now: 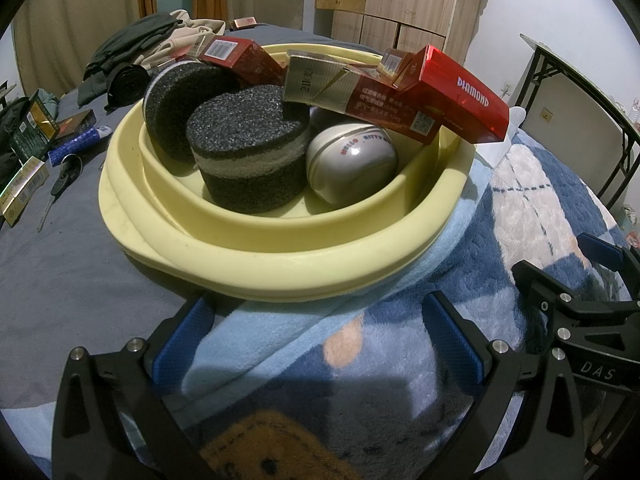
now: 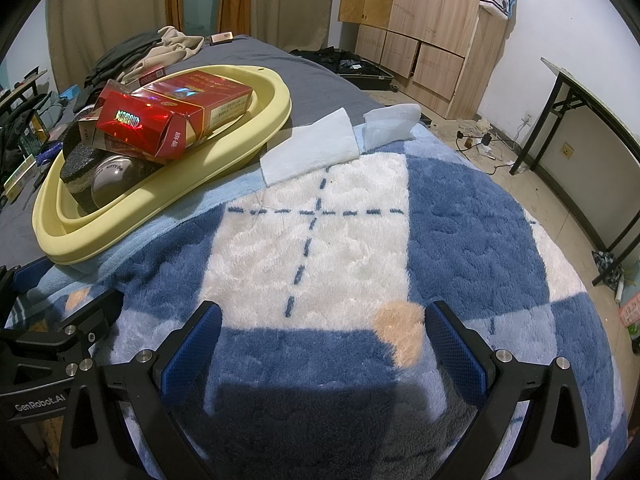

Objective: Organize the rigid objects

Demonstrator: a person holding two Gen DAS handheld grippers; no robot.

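- Left hand-held gripper (image 1: 318, 344) wide apart, nothing between its pads, hovering over the blanket (image 2: 312, 248) just short of the yellow basin (image 1: 256, 248).
- Right hand-held gripper (image 2: 320, 344) also spread wide and empty, over the blanket, well apart from the basin.
- Basin sits on the bed, half on the blanket edge; it holds two foam discs (image 1: 248, 152), a round tin (image 1: 352, 160) and stacked cartons.
- Risk: the red Diamond carton (image 1: 452, 100) overhangs the rim; a nudge to the basin would likely tip it out.
- Risk: uneven footing could rock the basin if pushed.
- Loose boxes (image 1: 24, 184) still lie beyond it.
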